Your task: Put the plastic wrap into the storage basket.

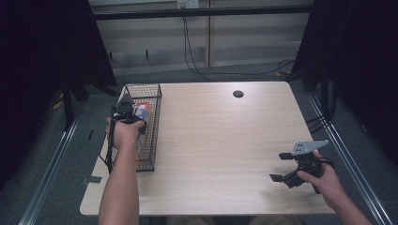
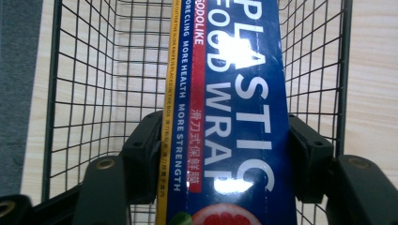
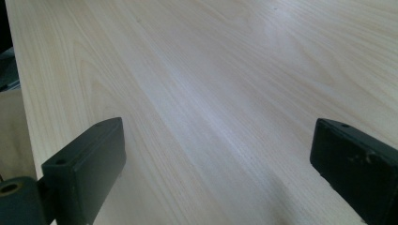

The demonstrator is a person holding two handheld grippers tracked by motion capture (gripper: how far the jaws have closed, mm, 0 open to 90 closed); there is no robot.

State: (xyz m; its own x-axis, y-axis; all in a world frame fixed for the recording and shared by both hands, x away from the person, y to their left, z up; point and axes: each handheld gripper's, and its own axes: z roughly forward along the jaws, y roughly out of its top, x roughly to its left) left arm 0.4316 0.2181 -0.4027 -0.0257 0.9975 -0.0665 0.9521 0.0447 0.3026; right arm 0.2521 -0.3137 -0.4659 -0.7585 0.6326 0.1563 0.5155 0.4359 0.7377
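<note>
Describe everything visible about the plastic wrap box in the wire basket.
The plastic wrap box is a long, narrow carton, glossy dark blue with white "PLASTIC FOOD WRAP" lettering, a red strip, a yellow edge and a grapefruit picture at one end. It lies lengthwise inside the black wire basket at the table's left edge. The left gripper has its jaws on either side of the box's long edges.

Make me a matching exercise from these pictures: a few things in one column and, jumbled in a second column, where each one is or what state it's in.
Things:
1. plastic wrap box
2. wire basket
3. right tongs
4. round hole

Places or states:
A. open over bare wood at the near right of the table
B. stands at the table's left edge
C. in the tabletop near the far edge
D. between the left tongs, inside the basket

Pairs: 1-D, 2-B, 3-A, 4-C
</note>
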